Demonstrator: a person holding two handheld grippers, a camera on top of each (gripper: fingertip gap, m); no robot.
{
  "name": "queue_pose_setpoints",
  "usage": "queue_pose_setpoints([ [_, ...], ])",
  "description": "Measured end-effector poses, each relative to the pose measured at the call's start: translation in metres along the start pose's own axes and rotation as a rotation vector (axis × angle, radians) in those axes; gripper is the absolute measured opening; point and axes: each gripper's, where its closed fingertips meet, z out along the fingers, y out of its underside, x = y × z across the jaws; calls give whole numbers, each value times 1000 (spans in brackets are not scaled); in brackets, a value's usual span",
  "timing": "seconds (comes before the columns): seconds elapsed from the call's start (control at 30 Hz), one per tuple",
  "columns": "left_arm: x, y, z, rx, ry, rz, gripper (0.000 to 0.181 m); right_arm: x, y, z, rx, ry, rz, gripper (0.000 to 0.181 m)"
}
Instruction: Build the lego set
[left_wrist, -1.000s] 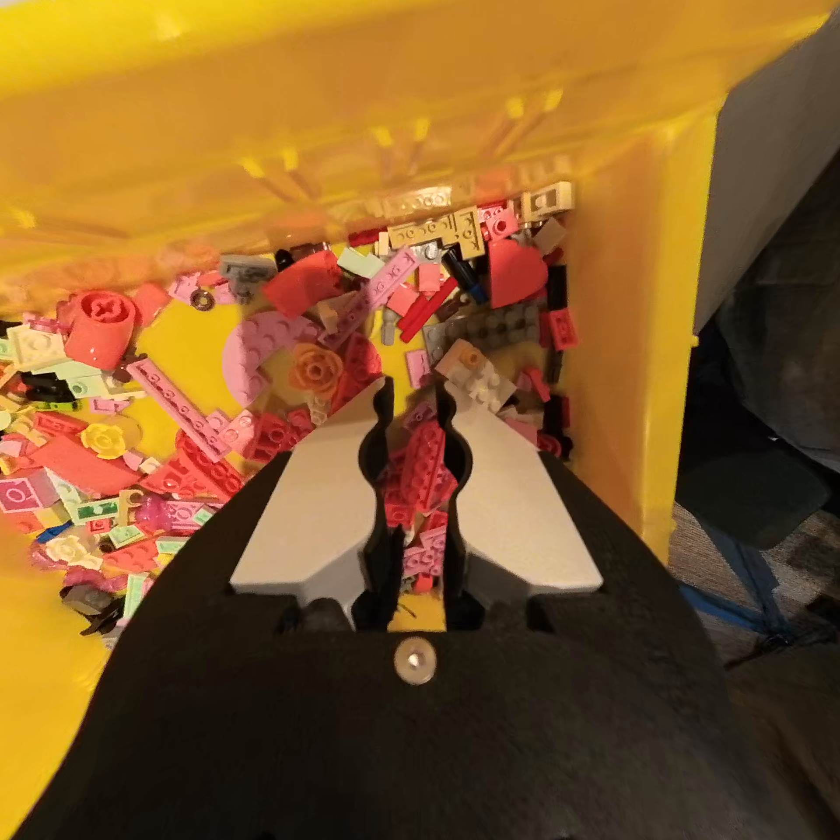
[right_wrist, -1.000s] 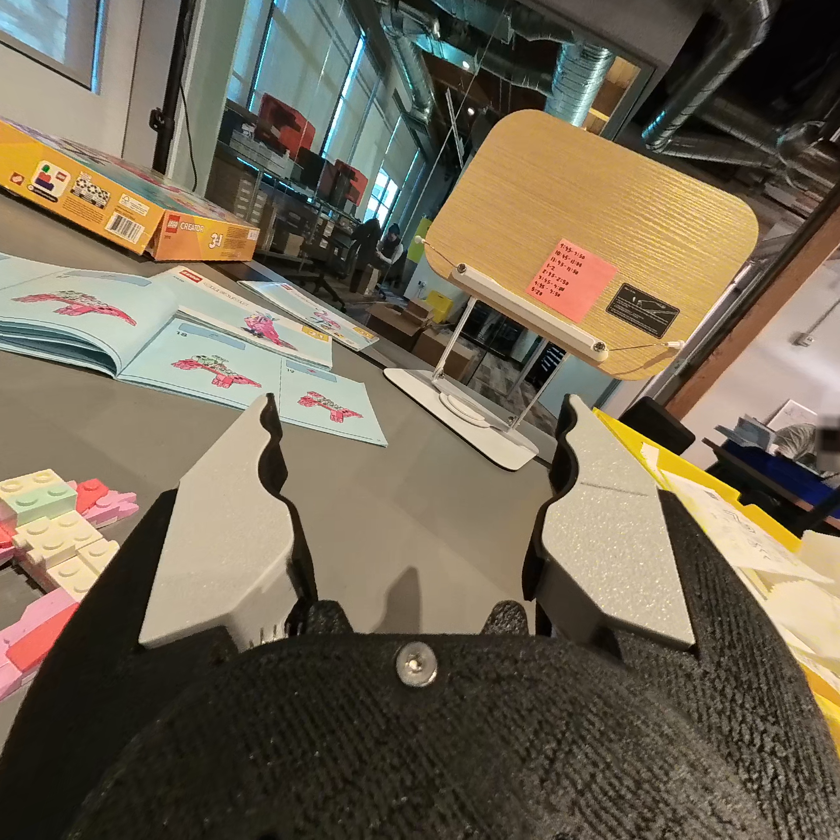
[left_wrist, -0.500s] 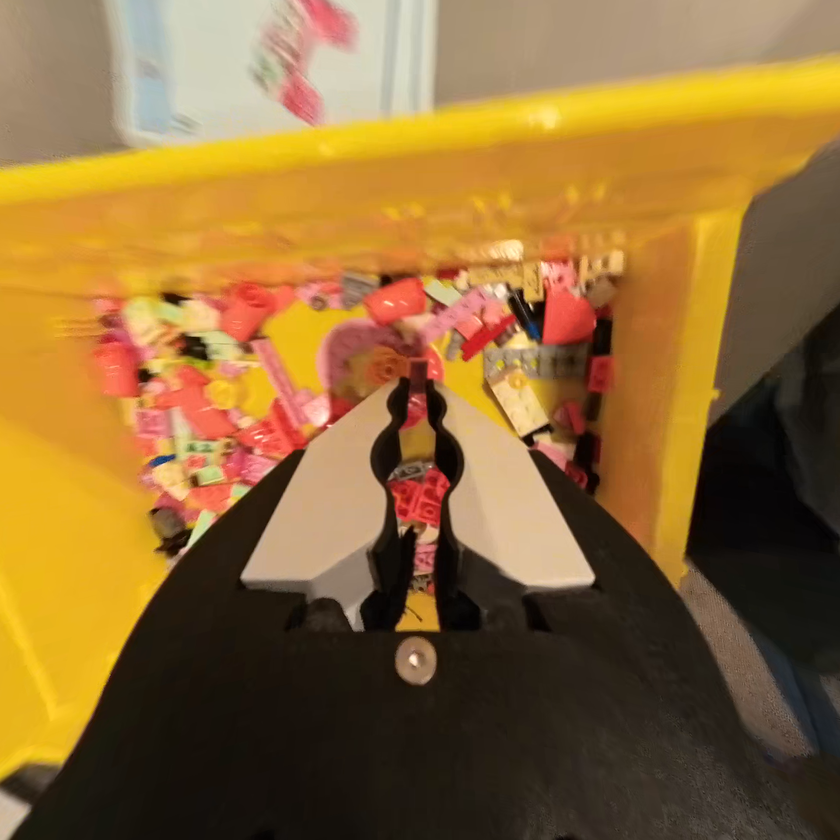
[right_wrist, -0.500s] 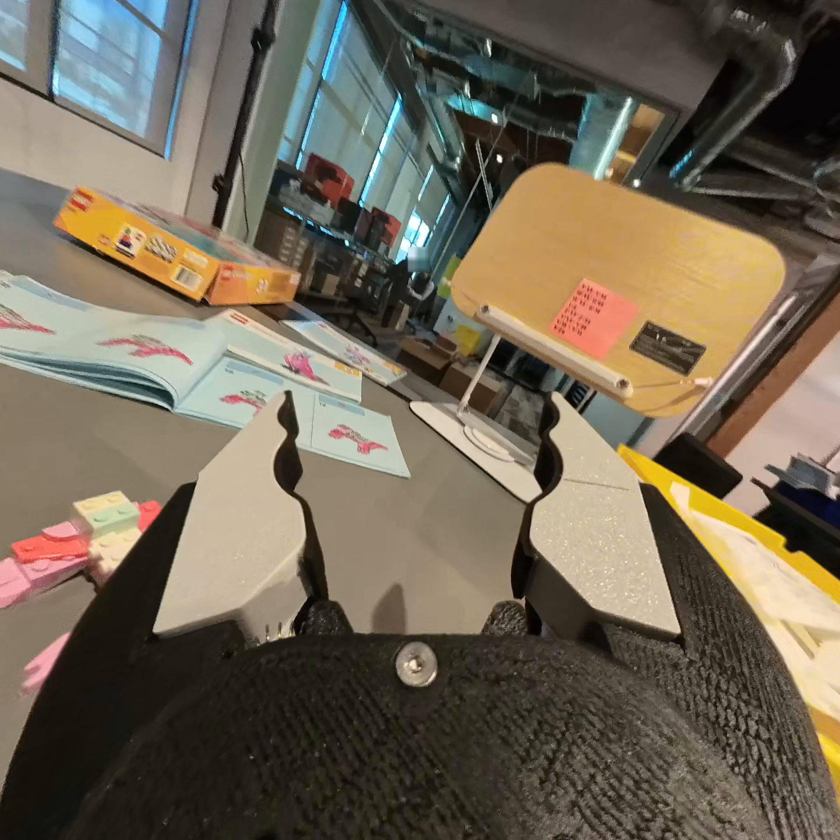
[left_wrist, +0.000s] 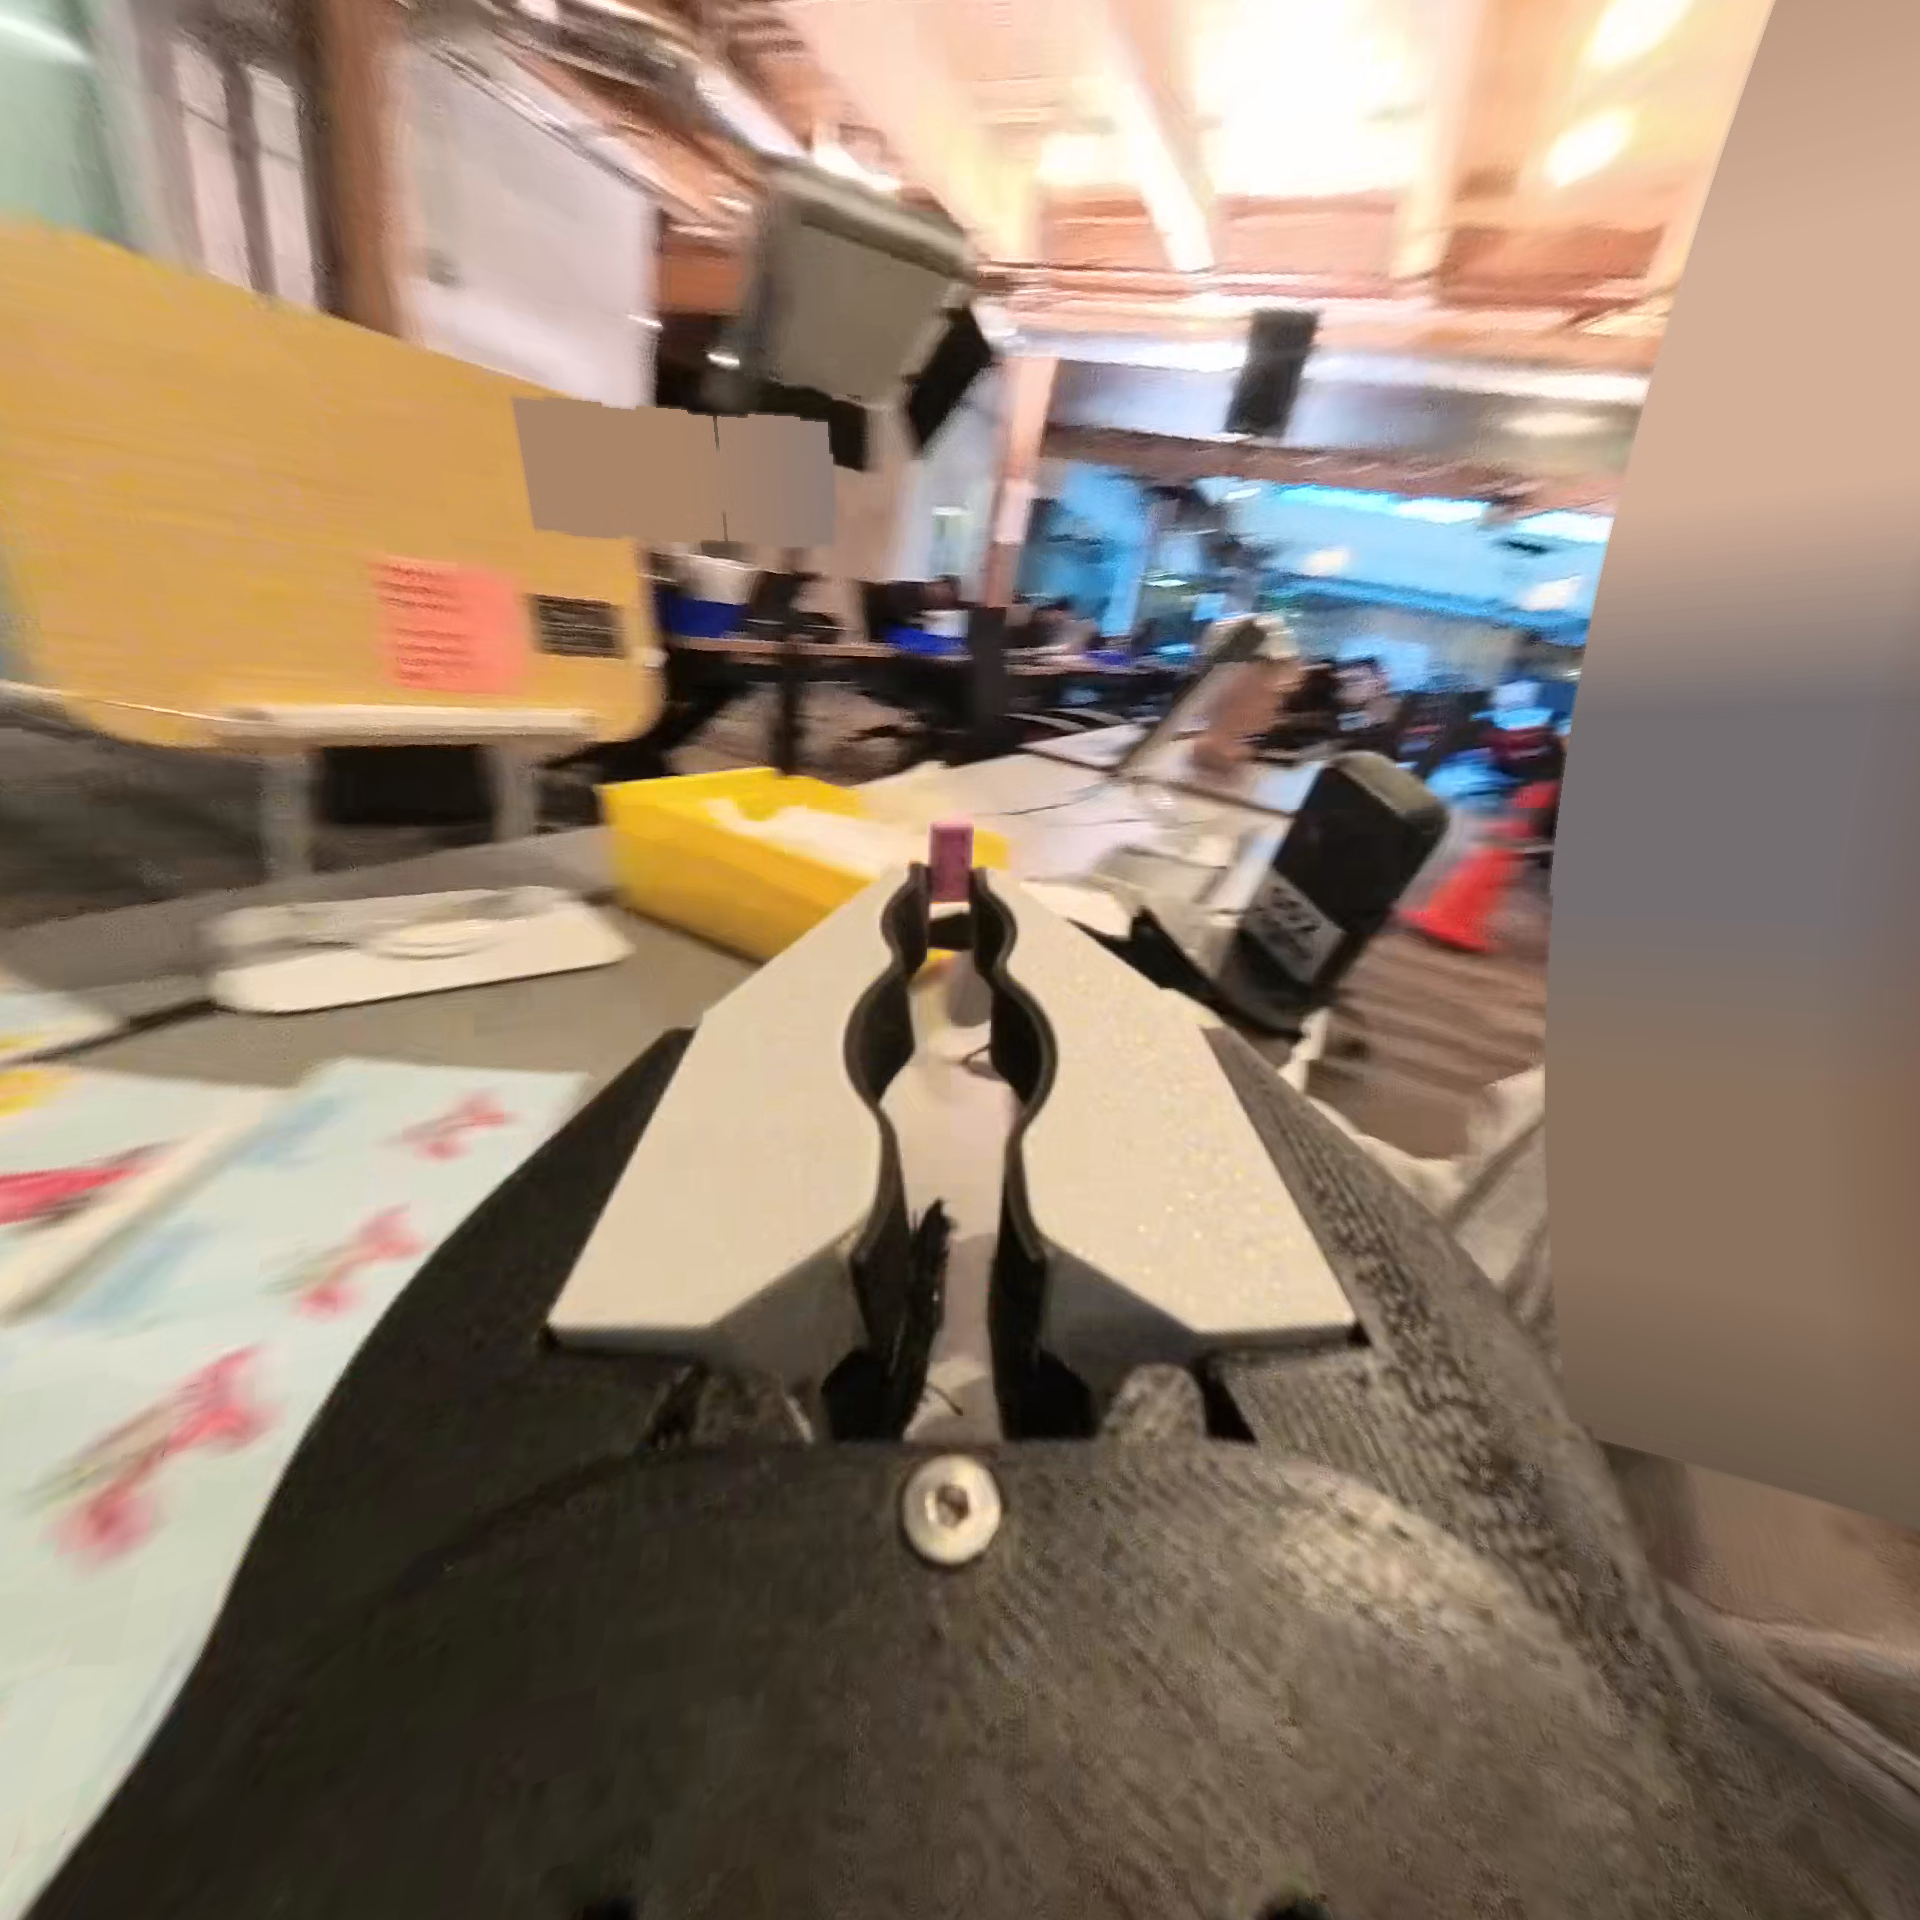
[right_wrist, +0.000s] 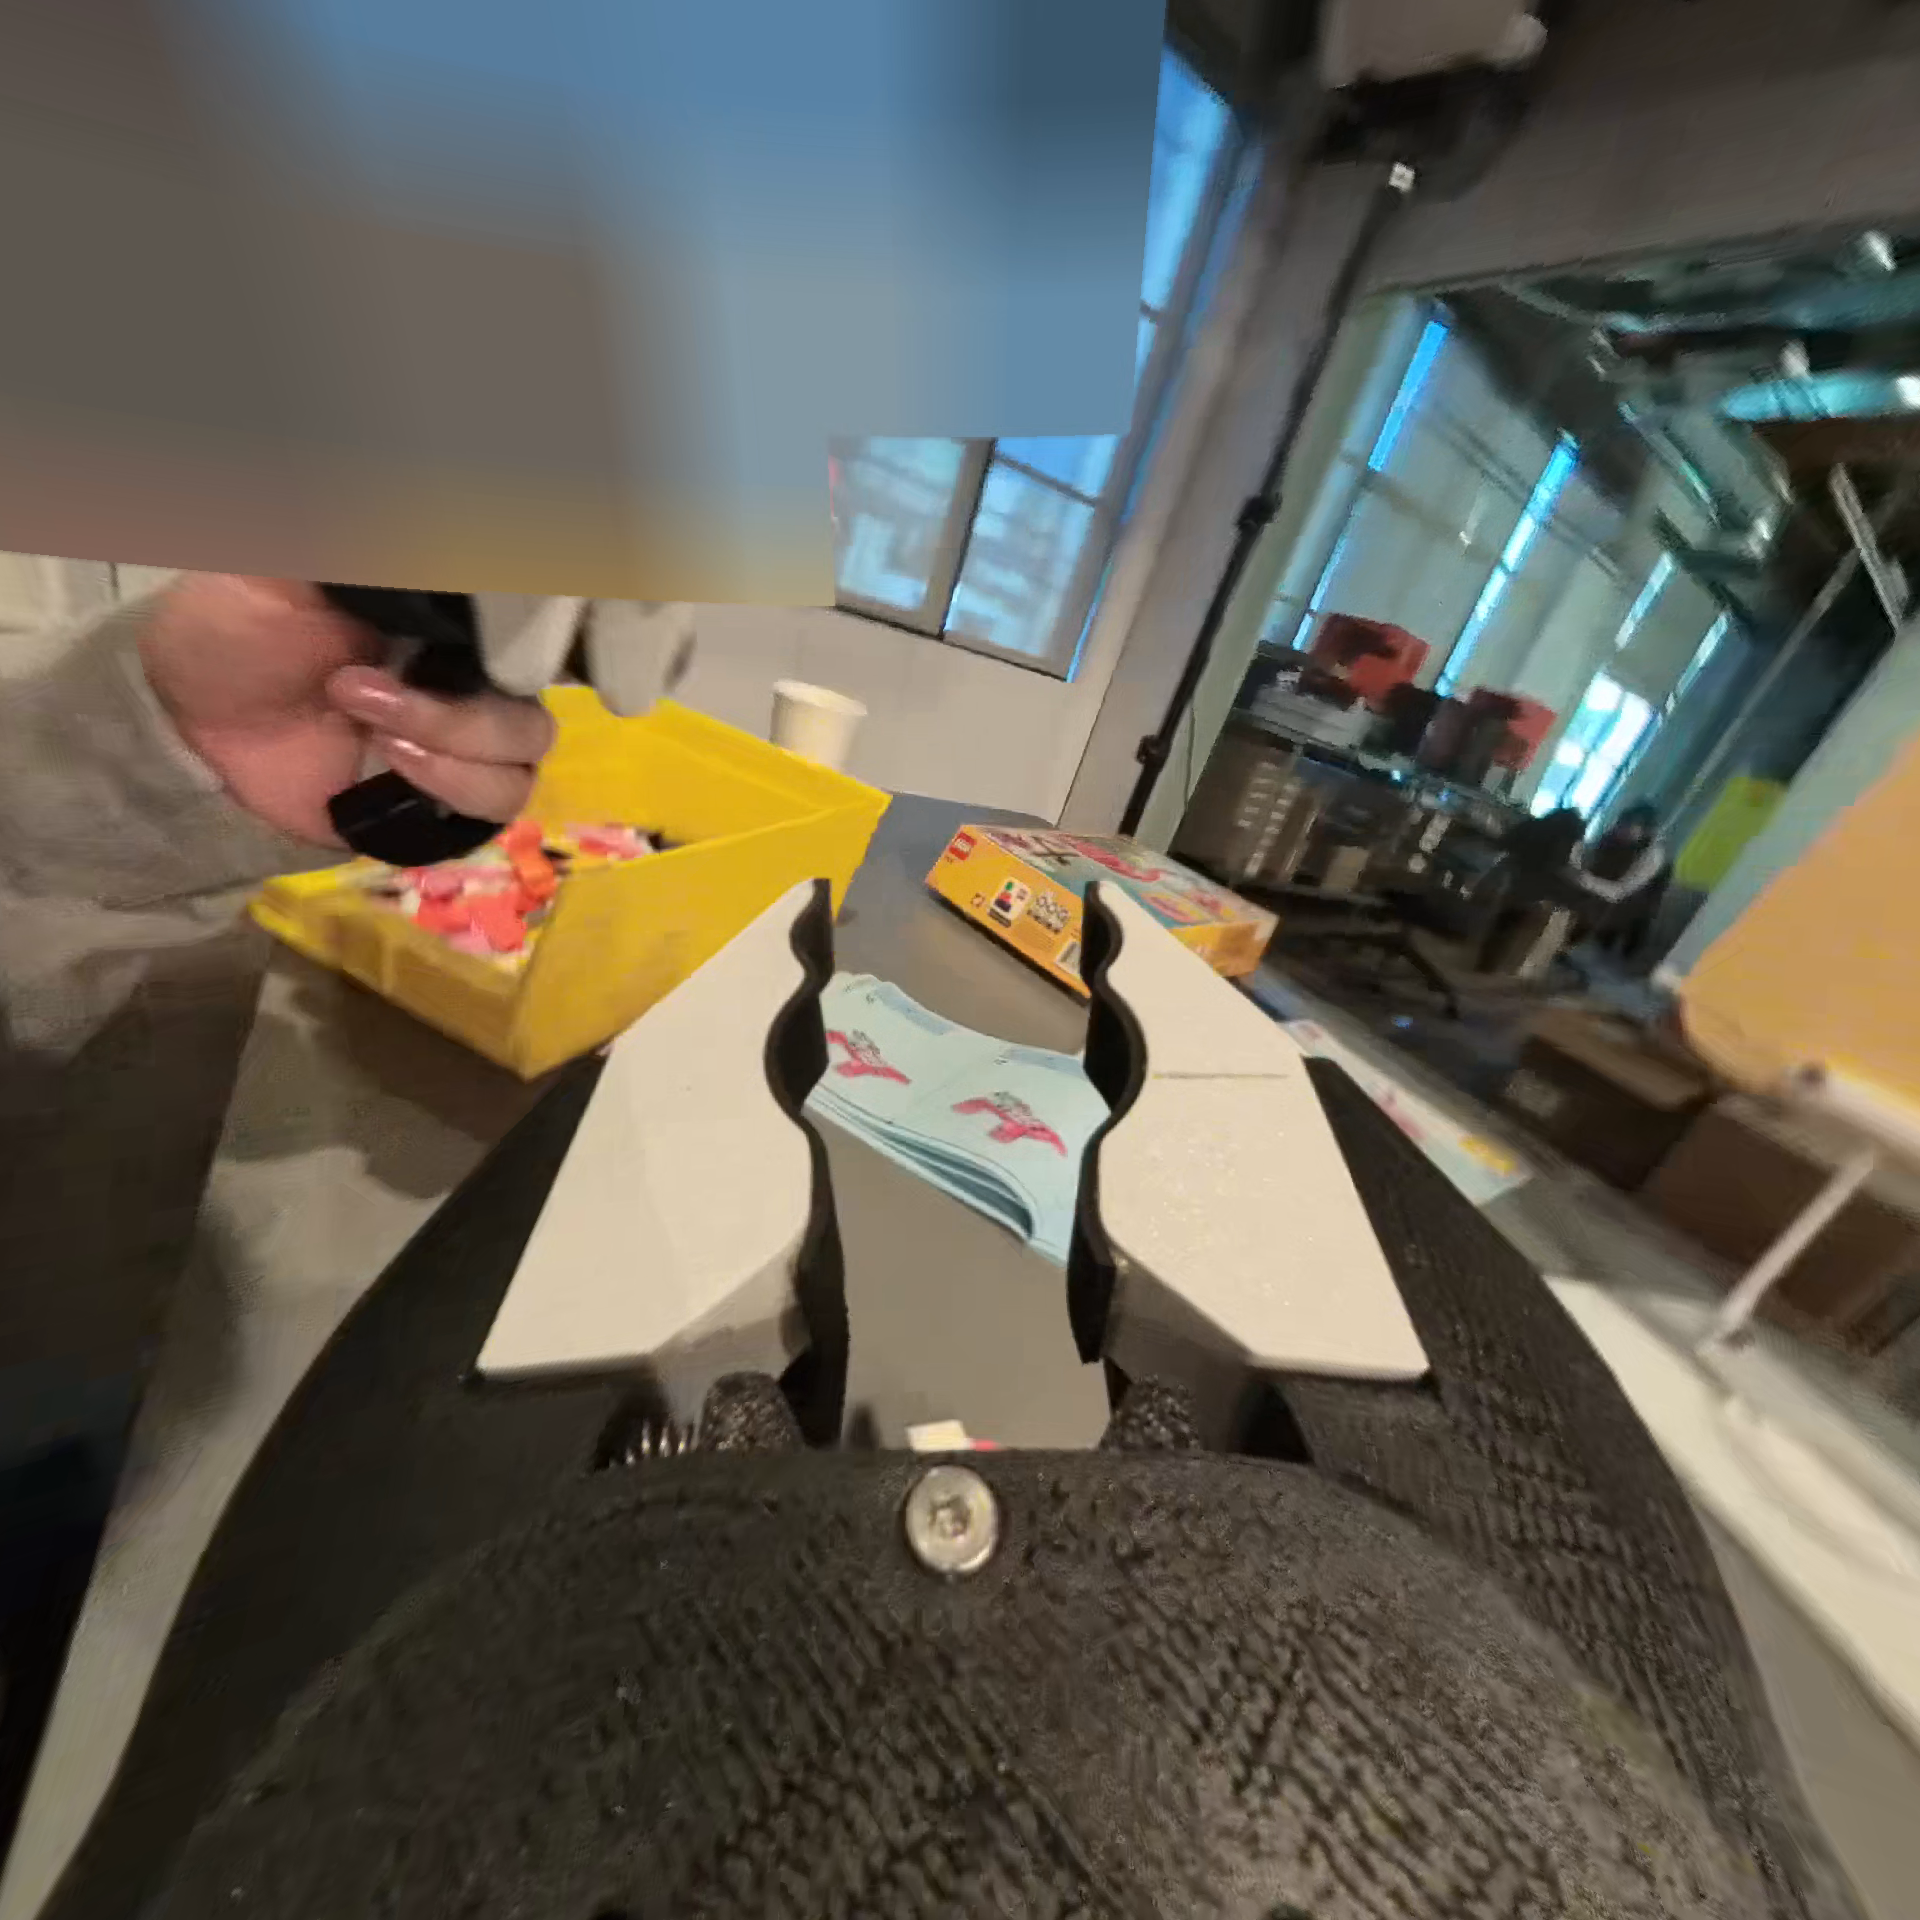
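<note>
You are now holding your left gripper (left_wrist: 952, 881) up out of the yellow bin (right_wrist: 717, 883), over the grey table (left_wrist: 582, 1029). It is pinching one small pink lego piece (left_wrist: 952, 858) at its tips. Your right gripper (right_wrist: 956, 914) is half open, less wide than before, holding nothing, over one open instruction booklet (right_wrist: 956, 1101). One lego box (right_wrist: 1049, 904) is lying behind it.

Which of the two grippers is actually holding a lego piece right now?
The left gripper: its fingers pinch a small purple brick at the tips. The right gripper is open, with only the table and instruction booklet seen between its fingers.
</note>
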Motion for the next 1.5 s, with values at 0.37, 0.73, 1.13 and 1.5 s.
queue_pose_setpoints([
  [0.37, 65, 36, 70, 111, 489, -199, 7, 10, -67, -58, 166, -381, 584, 16],
  [0.73, 74, 56, 85, 30, 478, -162, 7, 3, -45, -77, 82, -430, 613, 8],
  [1.13, -13, 141, 66, -374, 92, 321, 46, 14, 90, -105, -608, -341, 297, 6],
  [1.5, -57, 228, 59, -833, 209, 322, 68, -1, 188, -127, -1134, -516, 140, 6],
])
